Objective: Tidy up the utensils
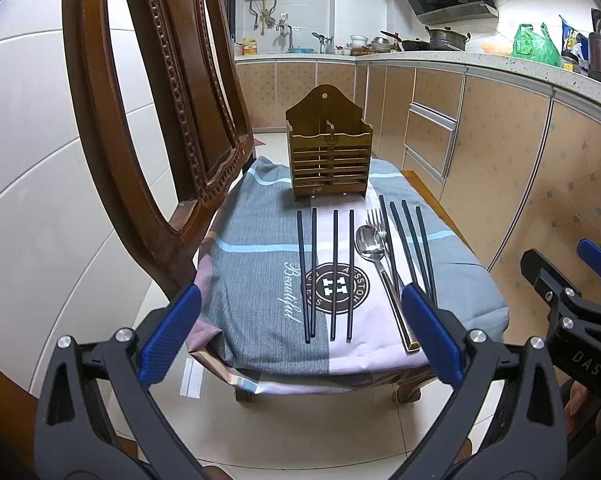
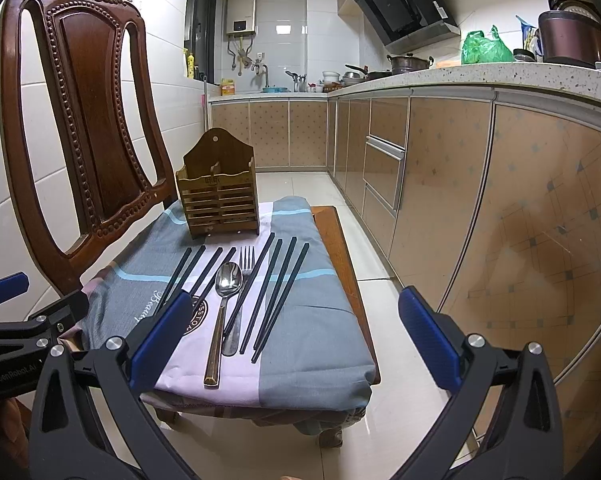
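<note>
A wooden utensil holder [image 1: 327, 157] [image 2: 219, 200] stands upright at the far end of a cloth-covered chair seat [image 1: 260, 248] [image 2: 312, 312]. In front of it lie several black chopsticks [image 1: 334, 276] [image 2: 278, 292], a steel spoon [image 1: 370, 245] [image 2: 227, 282] and a fork [image 1: 377, 220] [image 2: 246, 260], side by side. My left gripper [image 1: 300, 328] is open and empty, held before the seat's near edge. My right gripper [image 2: 296, 336] is open and empty, also short of the seat, to the right of the left one. The right gripper also shows in the left wrist view [image 1: 572, 280].
The carved wooden chair back [image 1: 156, 112] [image 2: 84, 120] rises at the left of the seat. Kitchen cabinets [image 1: 480, 152] [image 2: 480, 200] run along the right under a cluttered counter. Glossy tiled floor [image 1: 300, 420] [image 2: 388, 420] lies below the grippers.
</note>
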`<state>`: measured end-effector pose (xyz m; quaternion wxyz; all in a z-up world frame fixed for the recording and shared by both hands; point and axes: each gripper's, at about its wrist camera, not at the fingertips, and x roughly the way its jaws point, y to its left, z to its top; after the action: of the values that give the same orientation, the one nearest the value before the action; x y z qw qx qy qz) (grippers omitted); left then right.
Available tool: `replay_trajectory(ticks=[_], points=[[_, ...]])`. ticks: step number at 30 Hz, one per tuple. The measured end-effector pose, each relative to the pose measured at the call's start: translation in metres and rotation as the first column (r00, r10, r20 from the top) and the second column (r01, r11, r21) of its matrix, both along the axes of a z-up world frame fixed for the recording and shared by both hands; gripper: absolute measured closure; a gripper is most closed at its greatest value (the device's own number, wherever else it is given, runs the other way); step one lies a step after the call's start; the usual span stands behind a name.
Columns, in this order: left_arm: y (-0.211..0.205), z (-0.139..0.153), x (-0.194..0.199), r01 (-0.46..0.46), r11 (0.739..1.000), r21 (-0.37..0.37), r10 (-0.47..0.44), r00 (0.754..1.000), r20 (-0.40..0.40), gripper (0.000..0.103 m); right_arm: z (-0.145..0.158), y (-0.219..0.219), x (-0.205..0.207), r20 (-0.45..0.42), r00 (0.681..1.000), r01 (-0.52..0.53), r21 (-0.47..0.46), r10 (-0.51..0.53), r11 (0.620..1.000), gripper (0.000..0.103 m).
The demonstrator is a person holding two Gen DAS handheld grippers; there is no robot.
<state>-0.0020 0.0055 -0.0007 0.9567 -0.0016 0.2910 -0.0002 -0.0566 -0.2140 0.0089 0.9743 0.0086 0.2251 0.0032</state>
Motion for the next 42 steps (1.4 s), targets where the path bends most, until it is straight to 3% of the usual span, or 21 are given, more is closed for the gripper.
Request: replay_trajectory(ticks=[42], points=[[-0.0011, -0.0015, 0.0019, 0.002, 1.000, 0.005, -0.002, 1.000, -0.009, 0.004, -0.0031, 0.0011, -0.0008, -0.003, 1.000, -0.005, -0.006, 0.005, 1.000, 0.002]])
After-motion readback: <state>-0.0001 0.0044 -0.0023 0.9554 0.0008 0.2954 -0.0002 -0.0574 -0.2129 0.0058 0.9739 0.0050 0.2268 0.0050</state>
